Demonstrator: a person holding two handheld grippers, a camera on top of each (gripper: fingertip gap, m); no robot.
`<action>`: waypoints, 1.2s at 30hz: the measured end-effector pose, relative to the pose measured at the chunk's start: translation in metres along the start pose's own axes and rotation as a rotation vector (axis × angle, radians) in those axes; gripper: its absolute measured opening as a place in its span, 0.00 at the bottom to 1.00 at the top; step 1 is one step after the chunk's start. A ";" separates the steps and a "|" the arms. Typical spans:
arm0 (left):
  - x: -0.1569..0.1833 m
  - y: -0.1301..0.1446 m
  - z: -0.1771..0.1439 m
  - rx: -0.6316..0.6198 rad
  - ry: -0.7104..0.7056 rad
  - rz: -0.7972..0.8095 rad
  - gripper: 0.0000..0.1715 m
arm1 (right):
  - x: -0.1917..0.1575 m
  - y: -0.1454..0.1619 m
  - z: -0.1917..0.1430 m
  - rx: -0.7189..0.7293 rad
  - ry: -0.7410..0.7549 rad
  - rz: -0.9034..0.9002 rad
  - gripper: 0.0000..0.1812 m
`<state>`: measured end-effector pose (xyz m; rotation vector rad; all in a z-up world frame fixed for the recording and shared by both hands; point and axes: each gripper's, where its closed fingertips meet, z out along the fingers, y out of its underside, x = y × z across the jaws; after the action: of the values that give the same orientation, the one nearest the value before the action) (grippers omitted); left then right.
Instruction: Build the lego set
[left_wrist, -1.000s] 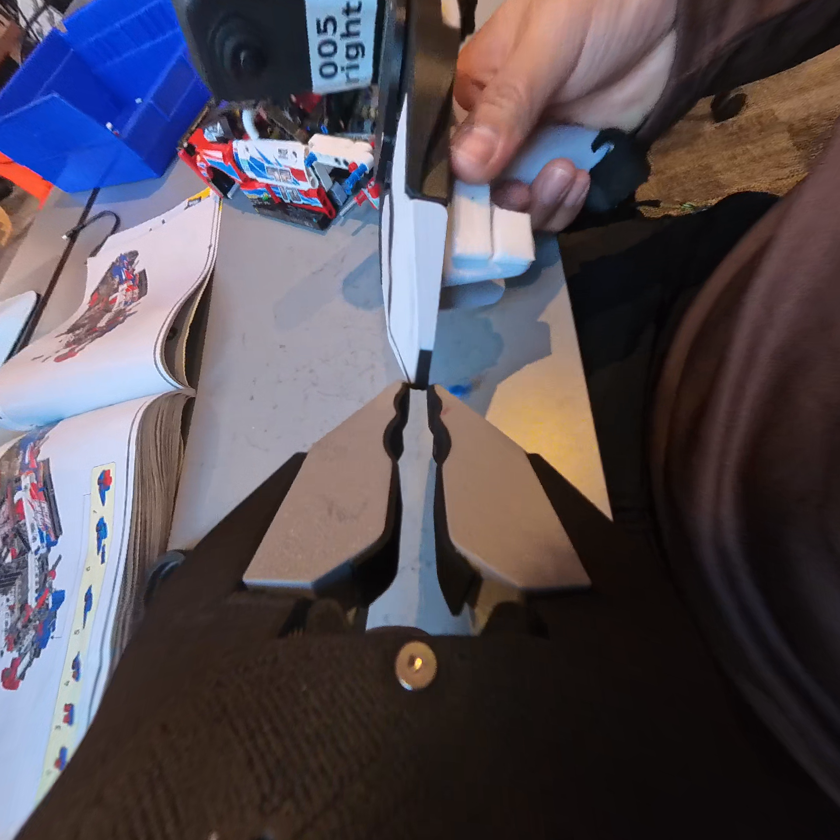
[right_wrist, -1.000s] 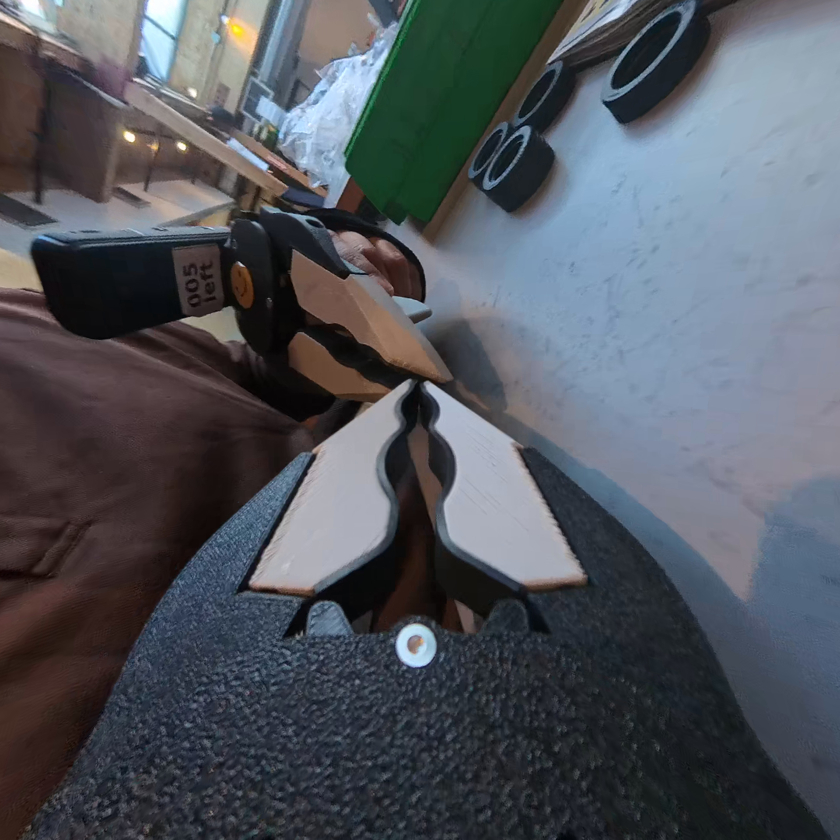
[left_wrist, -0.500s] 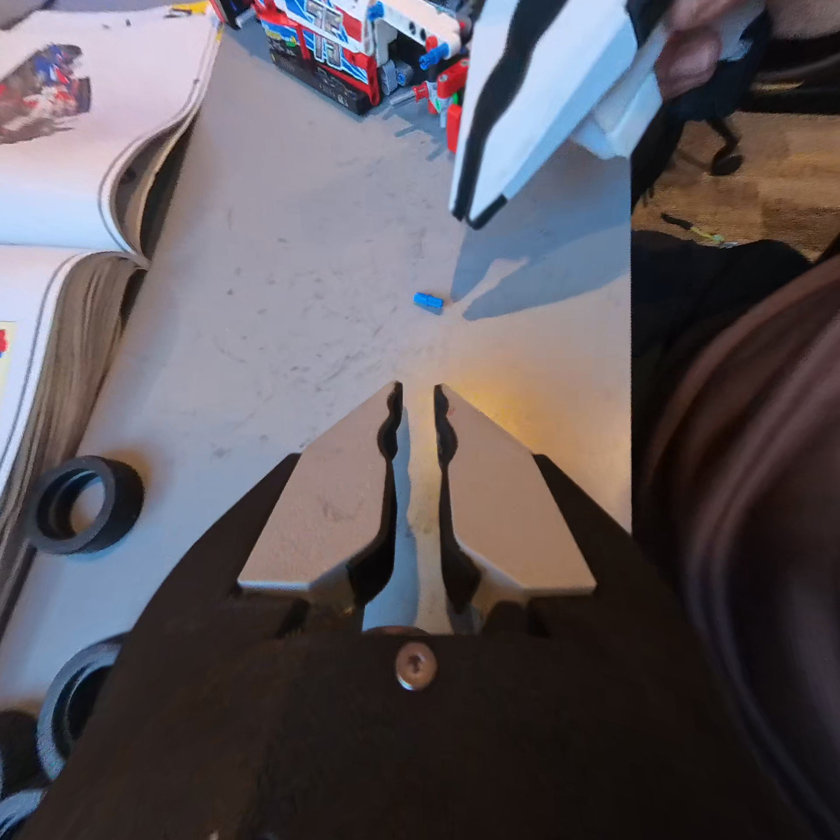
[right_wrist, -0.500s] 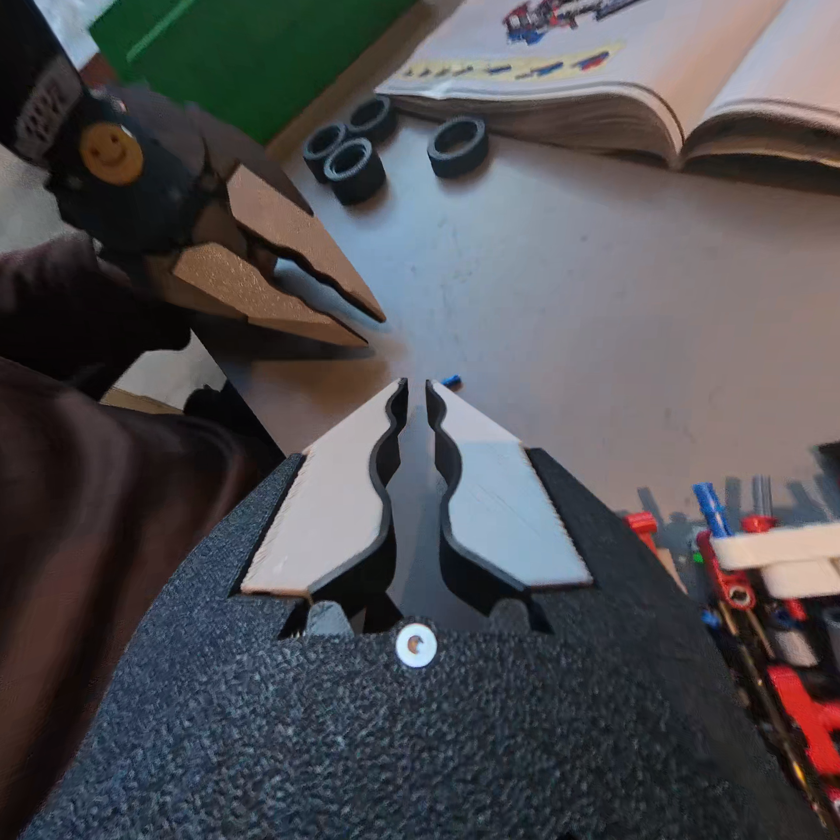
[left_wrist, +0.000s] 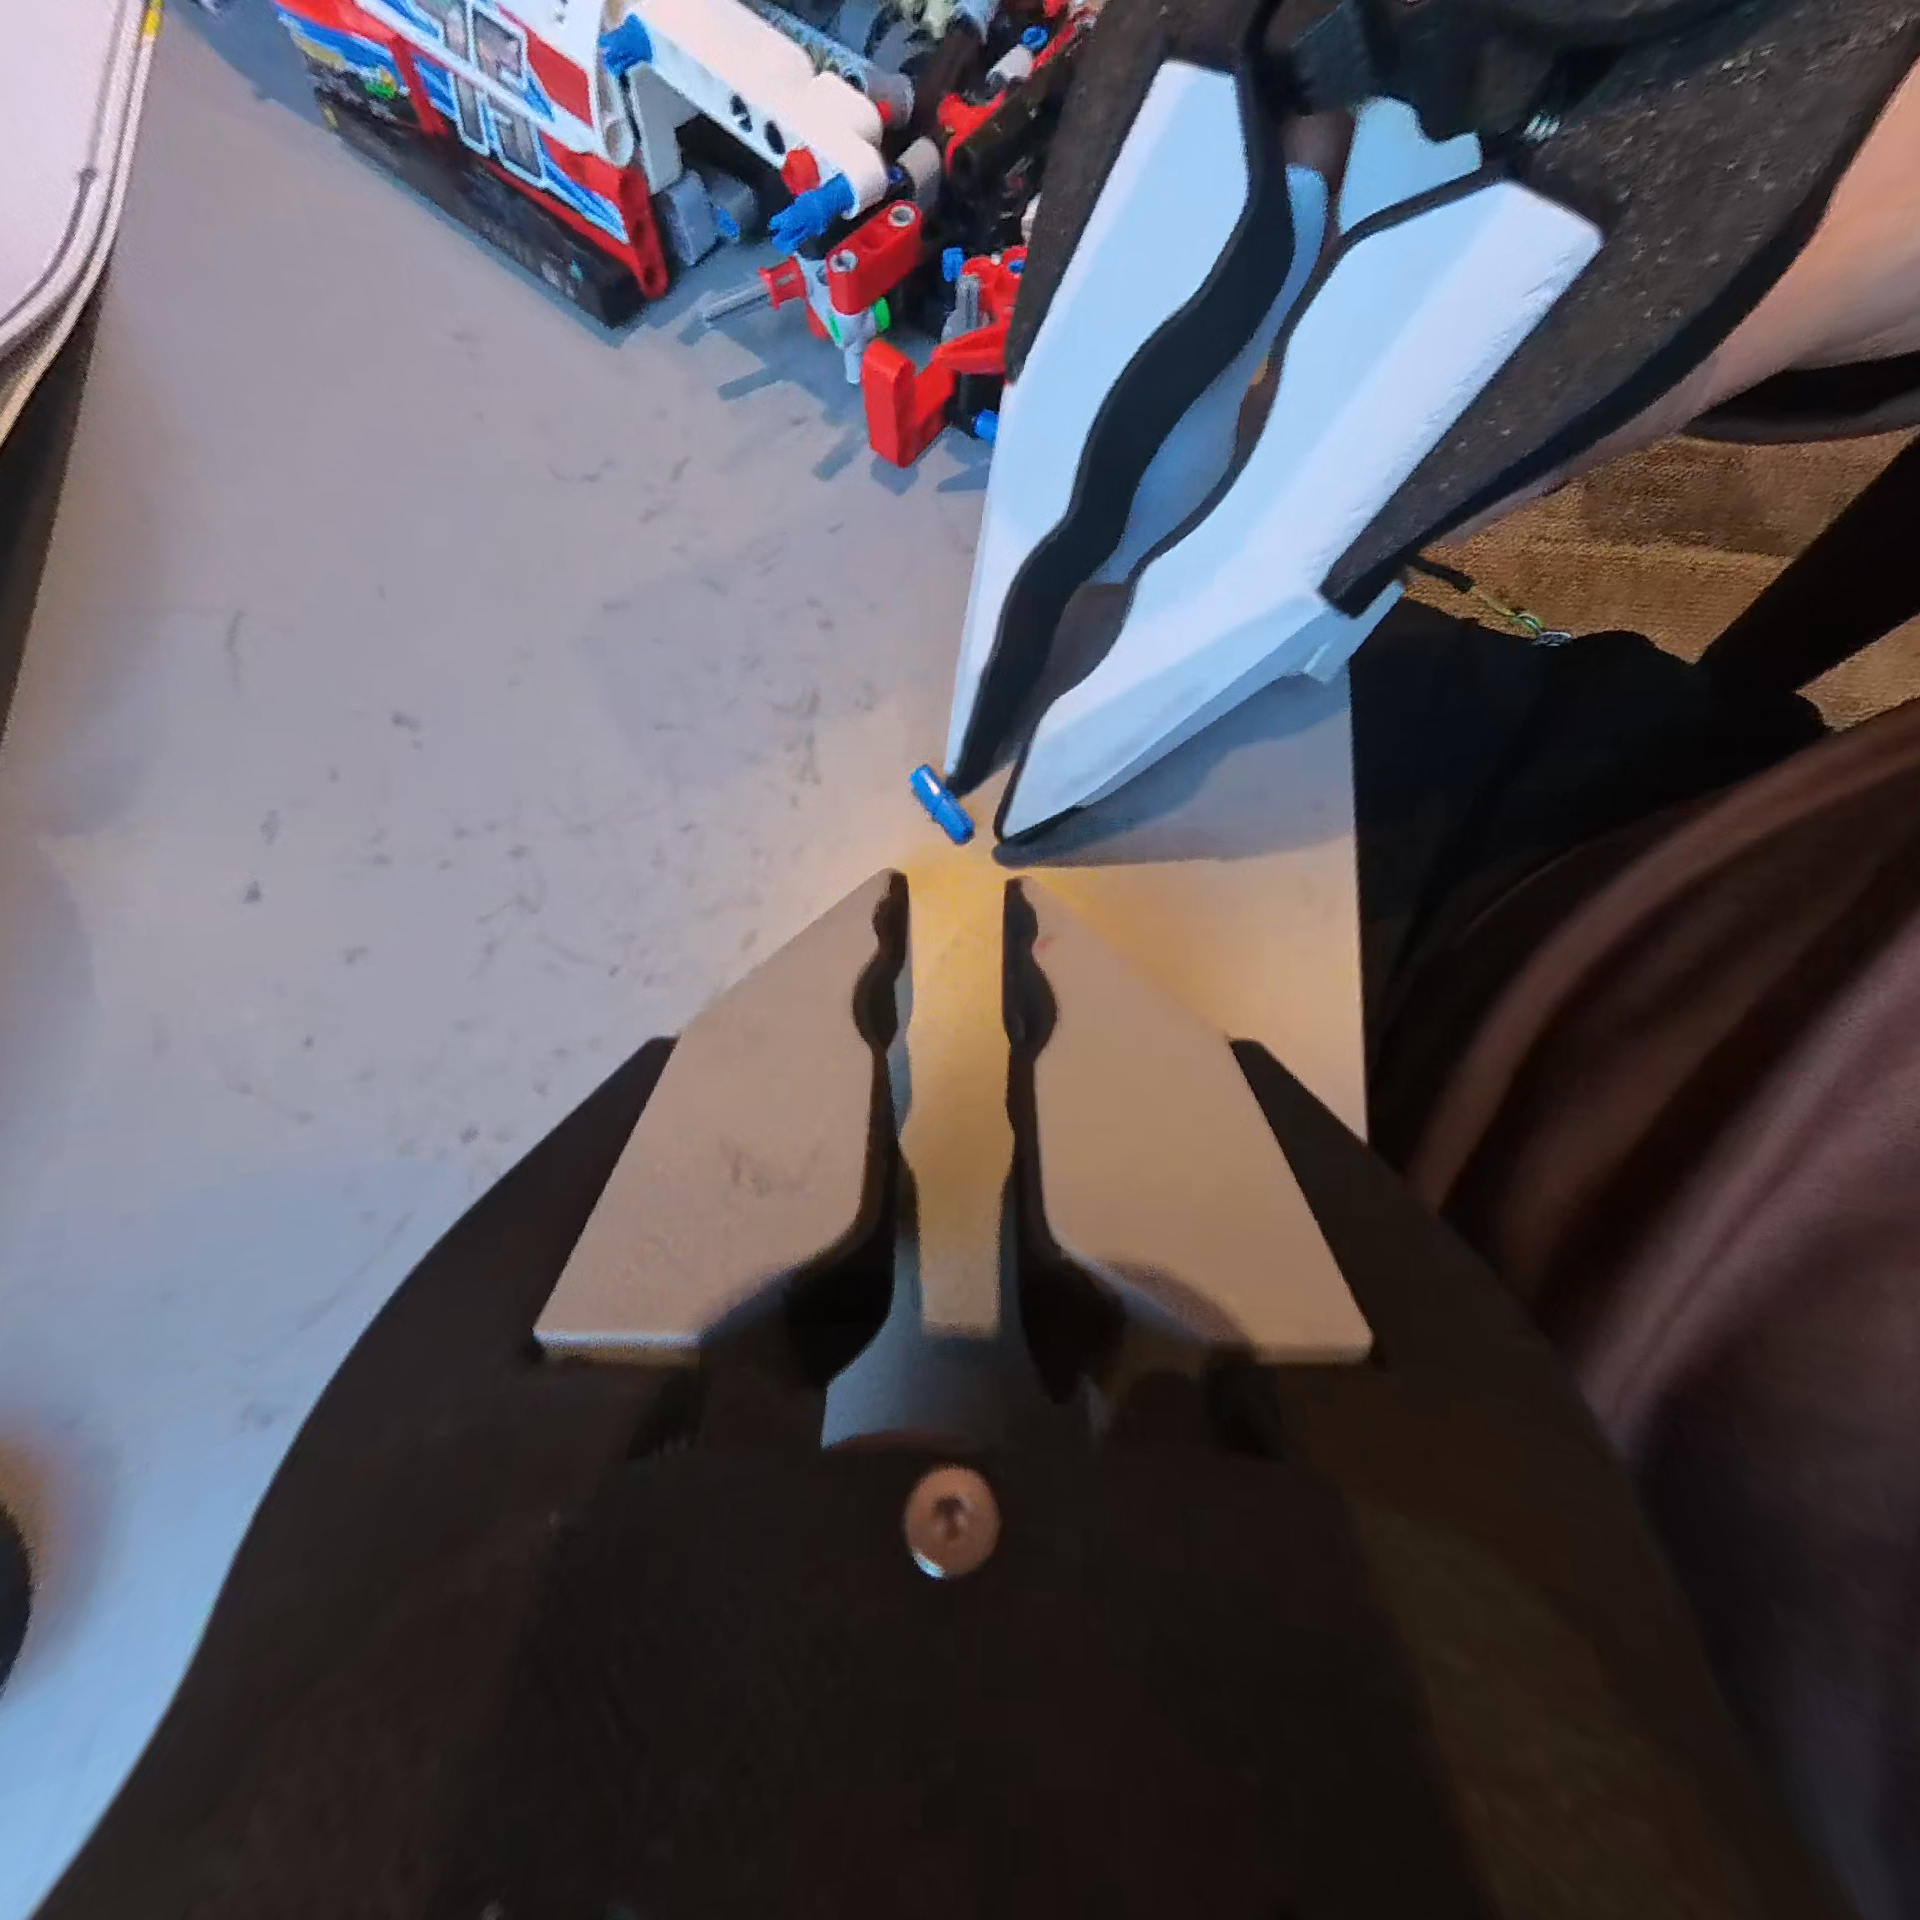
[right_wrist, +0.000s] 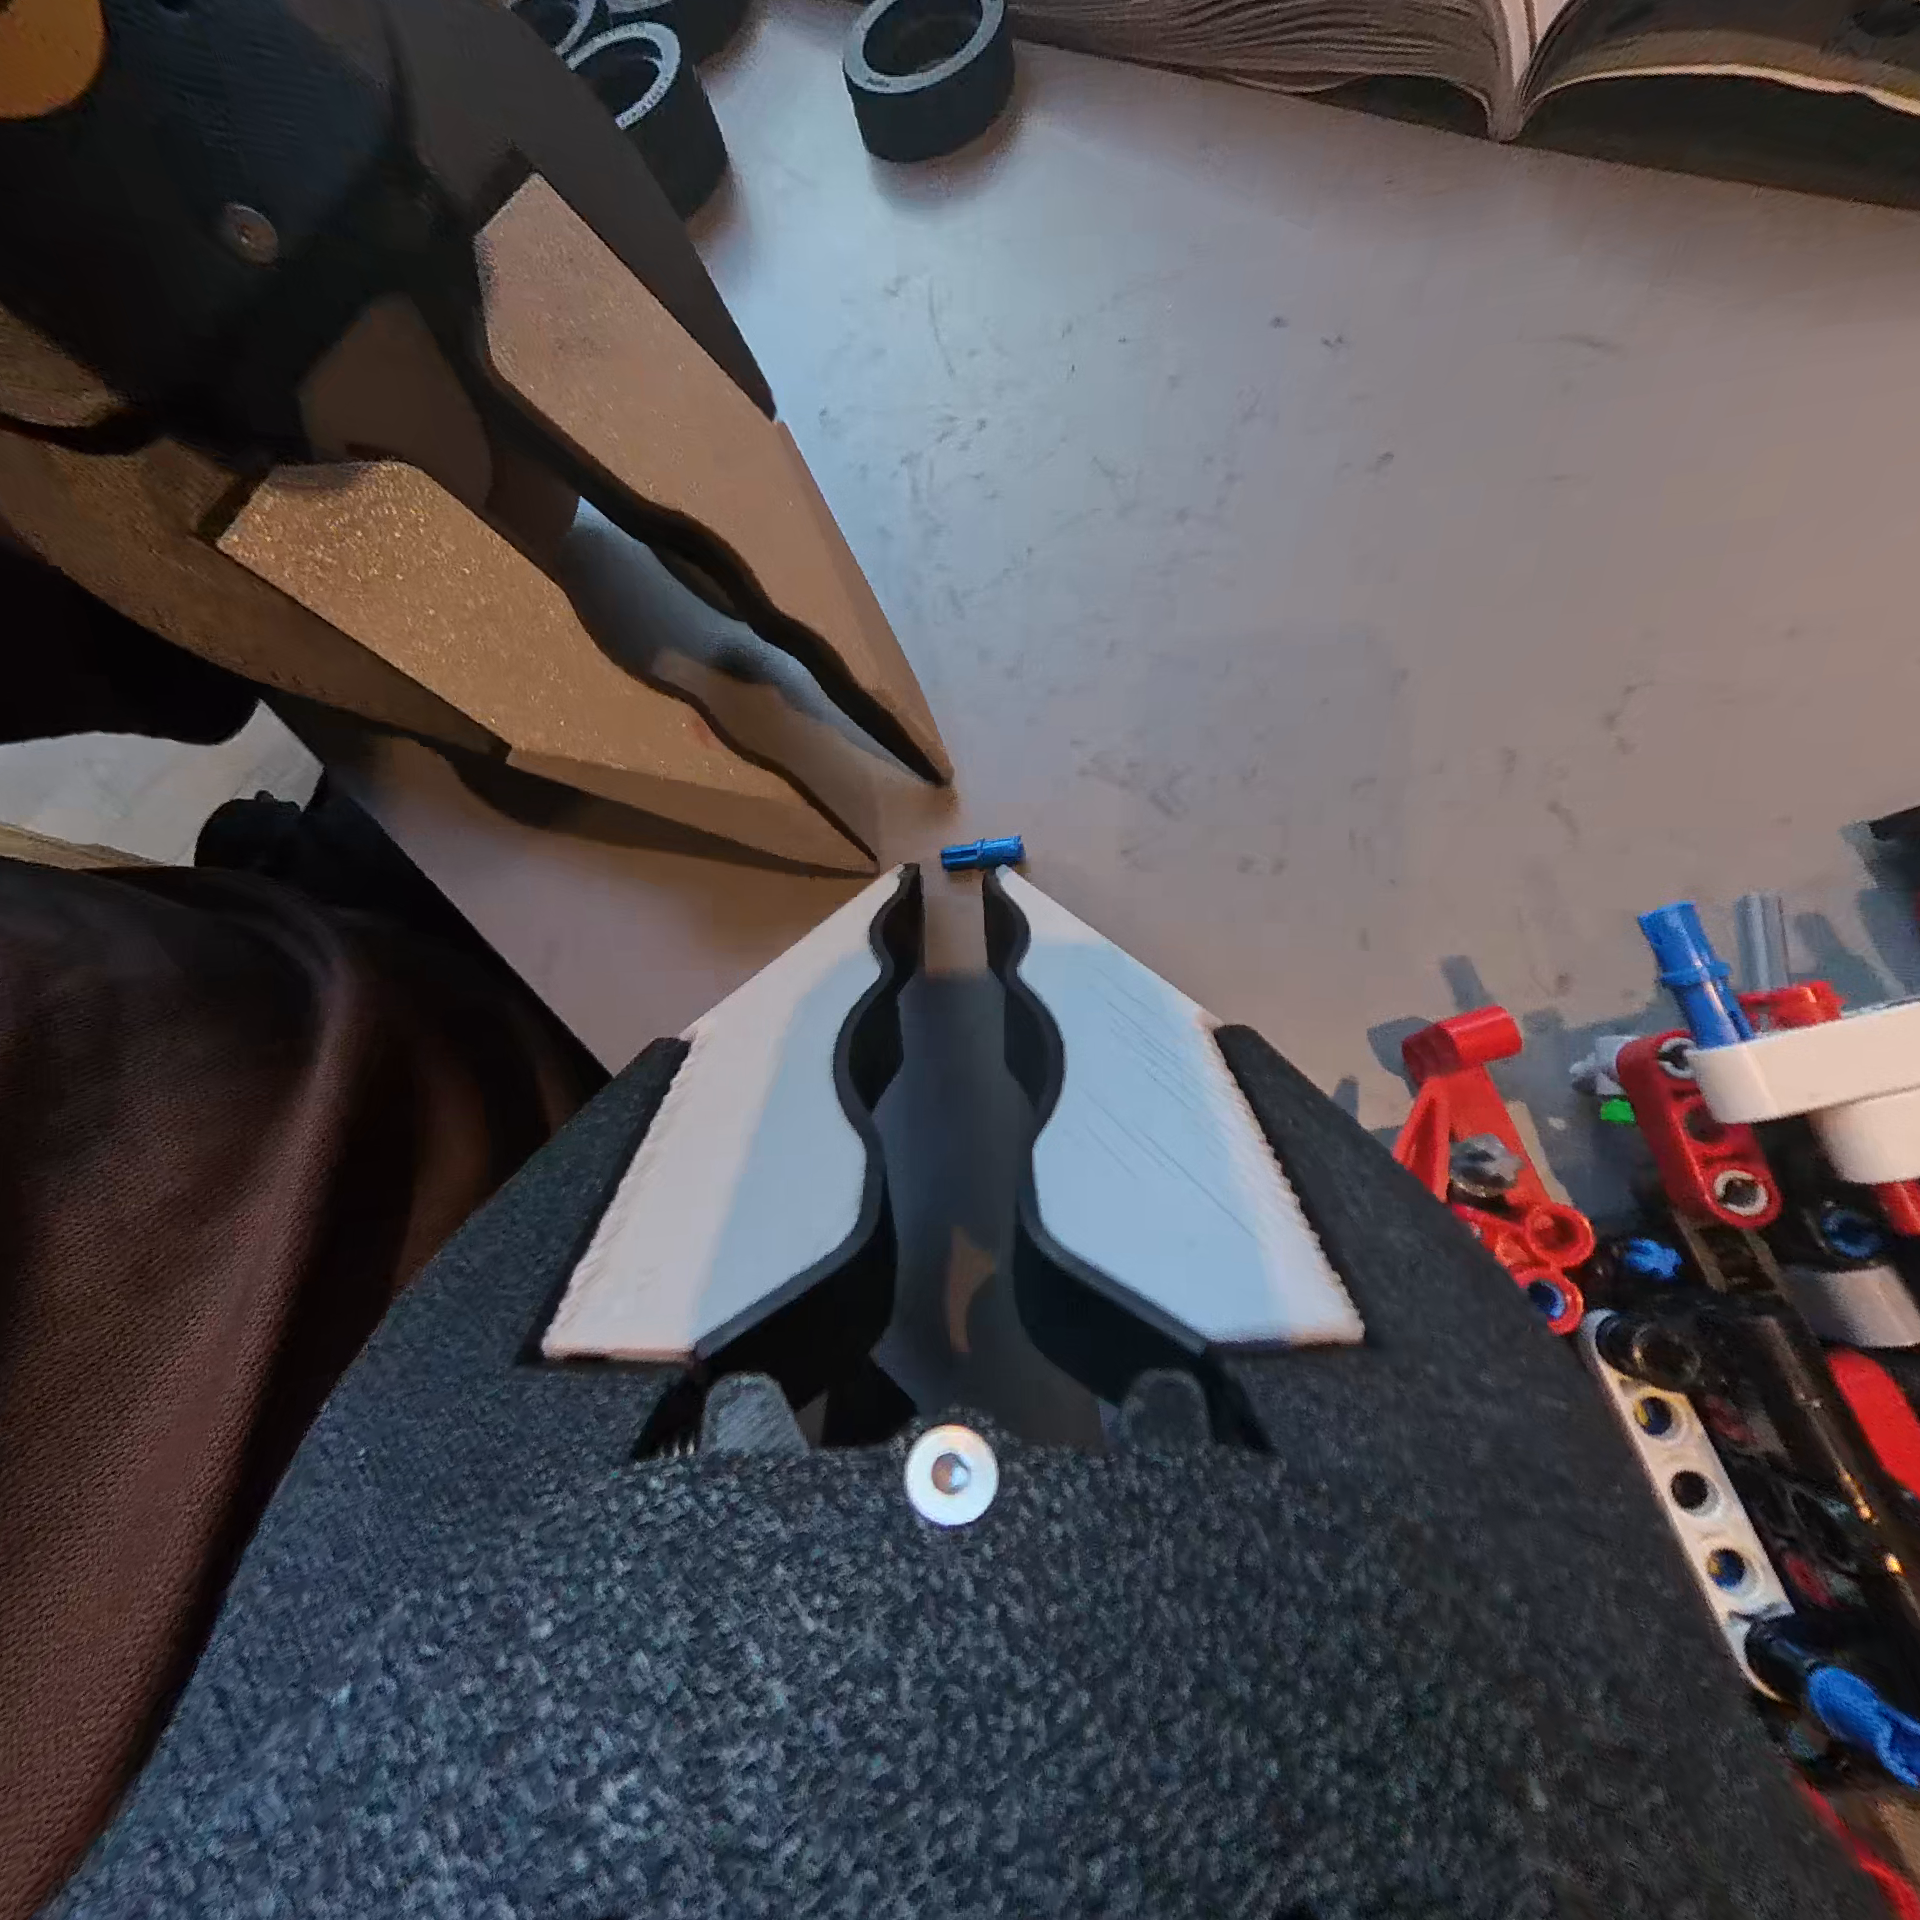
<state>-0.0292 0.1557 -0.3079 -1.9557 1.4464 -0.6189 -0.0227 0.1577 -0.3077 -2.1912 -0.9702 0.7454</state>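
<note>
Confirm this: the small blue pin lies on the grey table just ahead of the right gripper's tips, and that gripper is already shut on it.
Not shut. In the right wrist view the right gripper is open, and the small blue pin lies free on the grey table just ahead of its tips.

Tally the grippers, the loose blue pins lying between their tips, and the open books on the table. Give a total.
Grippers: 2 (left gripper, right gripper)
Loose pins: 1 (blue pin)
Open books: 1 (book)
Total: 4
</note>
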 end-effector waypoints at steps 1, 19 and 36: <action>0.002 -0.002 0.002 0.000 0.001 0.009 0.09 | -0.001 0.001 0.000 -0.003 -0.009 0.001 0.05; 0.001 -0.019 0.013 0.016 -0.121 0.186 0.01 | 0.008 0.016 -0.041 0.087 -0.022 0.098 0.01; 0.058 -0.098 -0.007 0.498 0.001 0.432 0.01 | -0.008 -0.006 -0.115 0.311 -0.197 -0.068 0.02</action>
<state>0.0479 0.1188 -0.2325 -1.2173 1.4792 -0.6940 0.0497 0.1192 -0.2268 -1.8339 -0.9475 1.0206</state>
